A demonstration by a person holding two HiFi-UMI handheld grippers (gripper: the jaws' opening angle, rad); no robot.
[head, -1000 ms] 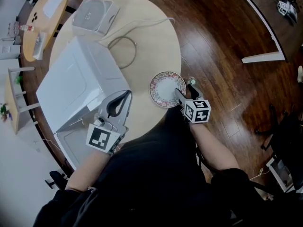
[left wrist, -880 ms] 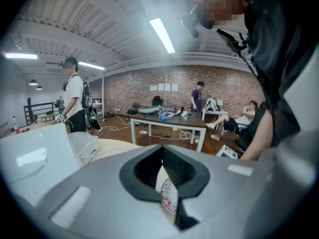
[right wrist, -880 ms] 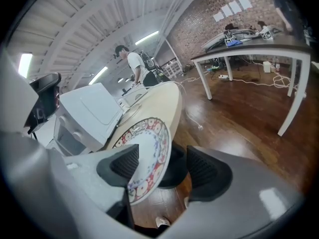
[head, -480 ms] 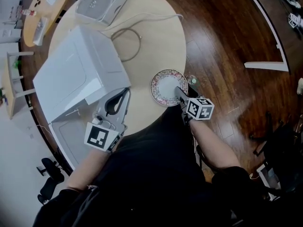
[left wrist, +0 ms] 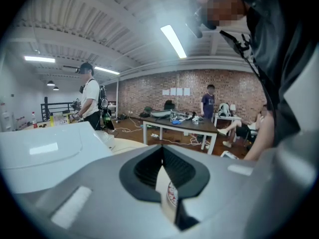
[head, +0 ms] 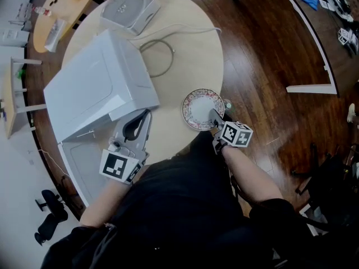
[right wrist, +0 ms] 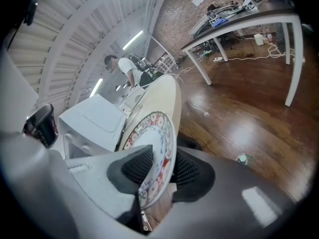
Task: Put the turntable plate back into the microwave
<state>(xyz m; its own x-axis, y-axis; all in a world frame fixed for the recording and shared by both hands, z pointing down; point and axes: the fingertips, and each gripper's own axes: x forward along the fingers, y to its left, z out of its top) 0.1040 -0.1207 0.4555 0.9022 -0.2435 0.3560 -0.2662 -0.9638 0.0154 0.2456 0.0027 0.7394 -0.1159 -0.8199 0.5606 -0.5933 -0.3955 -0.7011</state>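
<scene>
Right gripper (head: 213,116) fingers just closed on the rim of the round floral-edged plate (head: 199,106) on the pale round wooden surface (head: 193,49), left gripper (head: 146,115) pinched together and empty by the white boxy microwave (head: 98,91), grey cable loop (head: 161,58) beyond, dark plank floor (head: 263,55) around.

The red-rimmed white plate (head: 200,109) lies on the table (head: 190,55) just right of the white microwave (head: 95,91), door seemingly open.

The person (head: 185,206) wears black; the grey left hand-held gripper (head: 145,115) and right hand-held gripper (head: 213,115) each carry a black-and-white marker cube (head: 119,166).

Bright ceiling strip (left wrist: 174,41), fisheye edges, blurry fg.
</scene>
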